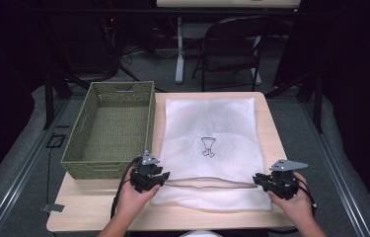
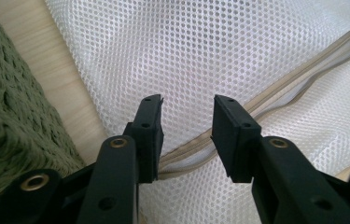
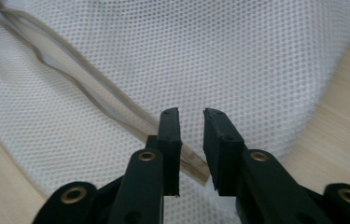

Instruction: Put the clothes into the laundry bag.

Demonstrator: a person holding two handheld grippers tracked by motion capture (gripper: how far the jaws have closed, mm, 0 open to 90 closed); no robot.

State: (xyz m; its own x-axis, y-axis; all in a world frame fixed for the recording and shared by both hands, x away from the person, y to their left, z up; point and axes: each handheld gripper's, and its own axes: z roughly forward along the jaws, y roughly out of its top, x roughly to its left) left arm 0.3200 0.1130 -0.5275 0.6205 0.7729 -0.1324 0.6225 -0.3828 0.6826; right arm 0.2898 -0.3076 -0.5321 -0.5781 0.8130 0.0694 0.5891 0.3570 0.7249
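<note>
At 6 o'clock on the table (image 1: 98, 212), the mesh bag (image 1: 212, 148) lies flat beside the empty basket (image 1: 111, 128); its zipper (image 1: 207, 183) looks partly open, nothing loaded. My left tongs (image 1: 149, 177) and right tongs (image 1: 271, 181) flank the zipper ends, jaws parted narrowly, gripping nothing.

We see a white mesh bag (image 1: 211, 148), thin cloth w/ fine holes, soft and matt; its beige zip (image 2: 275, 88) looks like woven tape. The basket (image 1: 109, 129) is green woven fibre, rough. The table (image 1: 98, 207) is pale wood, smooth, matt. Both grippers' jaws are matt black plastic w/ brass-coloured metal rivets.
</note>
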